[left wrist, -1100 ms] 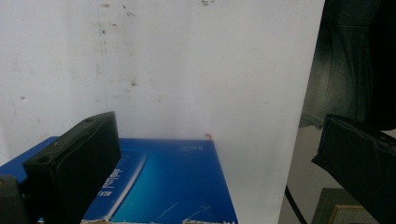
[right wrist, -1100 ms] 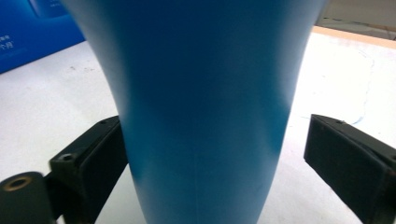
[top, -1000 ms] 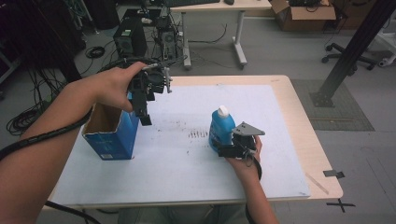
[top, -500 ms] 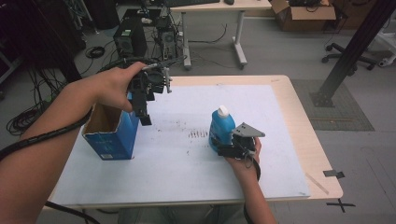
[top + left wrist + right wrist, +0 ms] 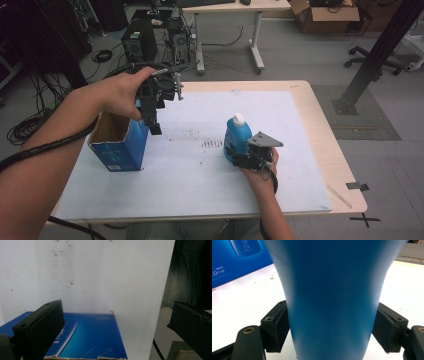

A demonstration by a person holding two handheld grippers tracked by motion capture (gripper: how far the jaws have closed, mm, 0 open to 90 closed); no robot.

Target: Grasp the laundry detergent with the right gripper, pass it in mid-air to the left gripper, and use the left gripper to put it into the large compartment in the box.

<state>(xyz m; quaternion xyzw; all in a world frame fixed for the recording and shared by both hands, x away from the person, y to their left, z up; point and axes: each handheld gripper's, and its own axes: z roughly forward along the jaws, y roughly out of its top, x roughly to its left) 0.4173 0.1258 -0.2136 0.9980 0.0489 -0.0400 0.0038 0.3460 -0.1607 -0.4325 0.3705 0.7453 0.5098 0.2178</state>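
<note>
Right tongs (image 5: 234, 156) newly closing round bottle (image 5: 237, 136)

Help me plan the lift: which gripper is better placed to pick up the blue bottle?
Right. The right gripper has just been closing, its jaws against the blue bottle; the left gripper hangs open over the box.

High view above table (image 5: 300, 150); gripper views close, sharing the blue box (image 5: 120, 145).
</note>
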